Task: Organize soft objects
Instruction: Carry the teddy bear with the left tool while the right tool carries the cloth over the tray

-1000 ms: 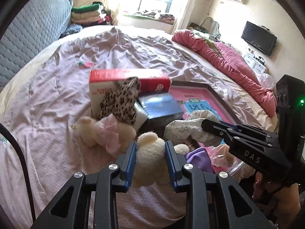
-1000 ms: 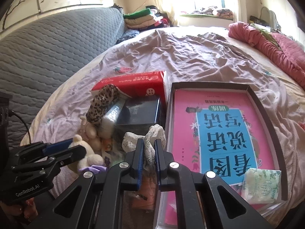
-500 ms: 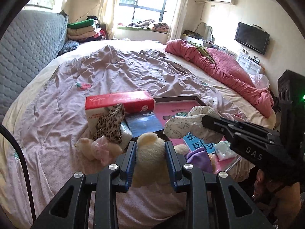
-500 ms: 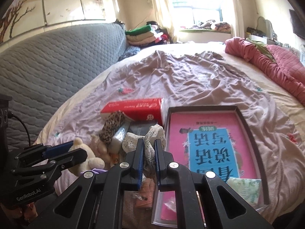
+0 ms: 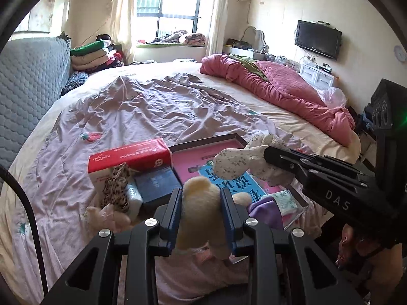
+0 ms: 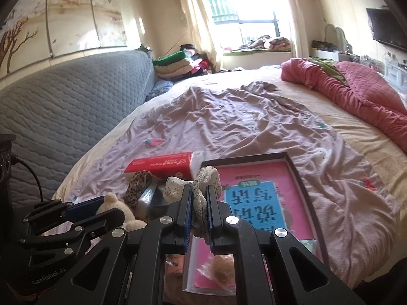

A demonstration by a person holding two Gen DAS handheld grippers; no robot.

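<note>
My left gripper [image 5: 201,198] is shut on a cream plush toy [image 5: 199,208], lifted above the bed's near edge. My right gripper [image 6: 199,194] is shut on a white speckled cloth toy [image 6: 203,180], which also shows in the left wrist view as the speckled cloth toy [image 5: 236,162] held up over the pink box. Below lie a pale pink plush [image 5: 112,216], a leopard-print soft item [image 5: 115,188] and a purple soft thing [image 5: 264,211]. In the right wrist view the left gripper [image 6: 84,208] holds the cream plush [image 6: 117,207] at lower left.
A red tissue box [image 5: 132,155], a dark blue box [image 5: 157,184] and an open tray with a pink book [image 6: 264,203] lie on the crumpled mauve sheet [image 5: 152,111]. A pink quilt [image 5: 279,89] runs along the right side. A grey padded headboard [image 6: 63,96] stands left.
Both grippers have risen and drawn back with their toys; the items on the bed now look smaller and lower, and more of the room shows.
</note>
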